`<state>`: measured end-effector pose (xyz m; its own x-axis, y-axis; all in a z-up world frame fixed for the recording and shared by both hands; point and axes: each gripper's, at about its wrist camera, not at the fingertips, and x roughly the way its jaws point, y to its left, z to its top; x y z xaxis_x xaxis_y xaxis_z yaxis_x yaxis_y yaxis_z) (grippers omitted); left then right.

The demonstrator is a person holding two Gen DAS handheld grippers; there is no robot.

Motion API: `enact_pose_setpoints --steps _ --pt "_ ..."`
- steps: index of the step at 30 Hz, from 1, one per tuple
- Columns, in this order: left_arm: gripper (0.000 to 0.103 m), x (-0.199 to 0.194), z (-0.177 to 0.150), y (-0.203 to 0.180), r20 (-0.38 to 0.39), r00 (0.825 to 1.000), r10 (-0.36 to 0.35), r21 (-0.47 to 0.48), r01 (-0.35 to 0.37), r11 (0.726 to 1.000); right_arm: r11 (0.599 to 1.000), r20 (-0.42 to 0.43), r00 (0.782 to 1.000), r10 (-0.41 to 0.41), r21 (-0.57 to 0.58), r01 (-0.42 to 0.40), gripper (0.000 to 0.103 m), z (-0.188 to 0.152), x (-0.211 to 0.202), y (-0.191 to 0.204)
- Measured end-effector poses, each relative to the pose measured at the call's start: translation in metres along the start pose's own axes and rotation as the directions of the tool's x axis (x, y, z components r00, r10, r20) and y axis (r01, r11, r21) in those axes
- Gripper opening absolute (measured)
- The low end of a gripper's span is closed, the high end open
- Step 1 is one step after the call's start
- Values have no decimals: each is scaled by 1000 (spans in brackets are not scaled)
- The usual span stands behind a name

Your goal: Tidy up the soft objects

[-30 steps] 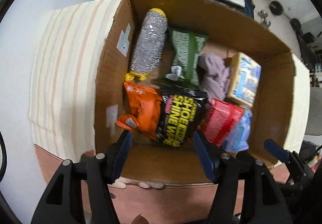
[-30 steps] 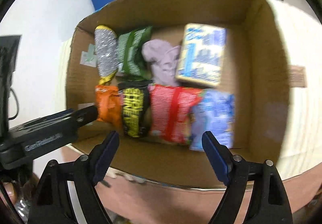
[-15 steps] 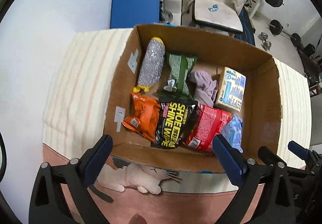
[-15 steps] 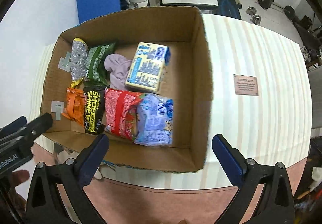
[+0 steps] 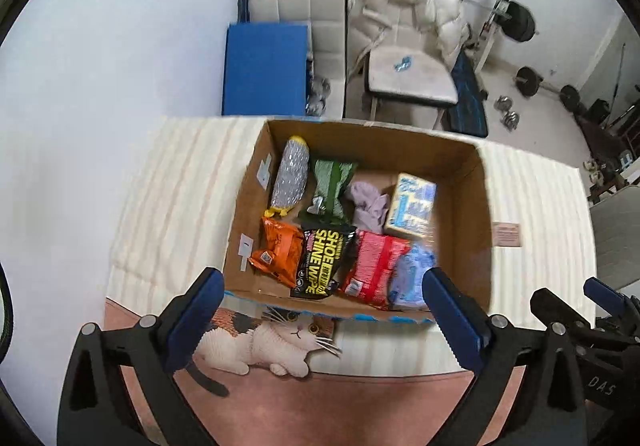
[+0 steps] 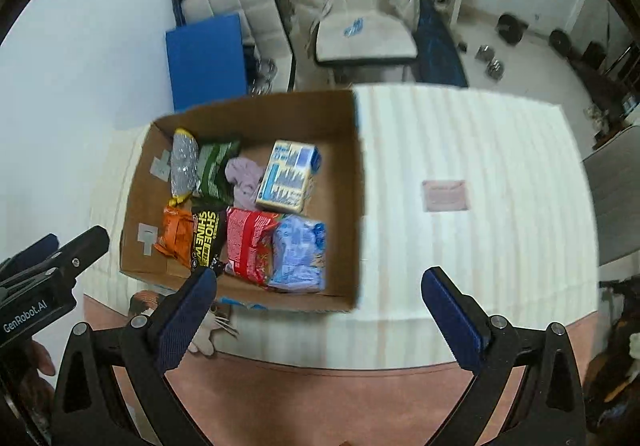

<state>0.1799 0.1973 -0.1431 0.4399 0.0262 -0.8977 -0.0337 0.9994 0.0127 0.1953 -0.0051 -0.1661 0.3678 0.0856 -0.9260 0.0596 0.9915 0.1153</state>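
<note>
A cardboard box (image 5: 468,213) sits on a table covered with a striped cloth (image 5: 172,185), toward the table's left side and reaching from its far edge almost to its near edge. Inside it, eight soft things lie in two rows. Along the far wall, from the left: a silver scrubber (image 5: 291,175), a green packet (image 5: 330,185), a crumpled lilac cloth (image 5: 366,205) and a yellow-and-blue pack (image 5: 412,203). Along the near wall: an orange packet (image 5: 278,250), a black shoe-wipe packet (image 5: 324,262), a red packet (image 5: 374,268) and a pale blue packet (image 5: 410,278), each touching its neighbour.

The left gripper (image 5: 320,306) hangs above the box's near edge with its jaws spread wide and nothing between them. The right gripper (image 6: 320,302) is likewise released and empty, over the near right corner of the box and the bare cloth beside it.

A small pinkish card (image 6: 445,195) lies on the cloth right of the box. A cat picture (image 5: 276,338) shows on the table's near edge.
</note>
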Motion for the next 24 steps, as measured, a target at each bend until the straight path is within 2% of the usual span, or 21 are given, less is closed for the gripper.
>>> enact_pose_setpoints --steps 6,13,20,24 --pt "102 -58 -14 -8 64 998 -24 14 24 1000 1000 62 998 0 -3 0 103 -14 -66 -8" --pt "102 -101 -27 -12 72 996 -52 18 51 999 999 122 992 15 -33 -11 103 -33 -133 -5" --pt "102 -138 -39 -10 93 990 -104 -9 106 994 996 115 991 61 -77 -53 103 -54 -169 2" --pt "102 -156 -45 -12 118 987 -105 3 105 994 994 124 991 48 -104 -35 103 -62 -184 4"
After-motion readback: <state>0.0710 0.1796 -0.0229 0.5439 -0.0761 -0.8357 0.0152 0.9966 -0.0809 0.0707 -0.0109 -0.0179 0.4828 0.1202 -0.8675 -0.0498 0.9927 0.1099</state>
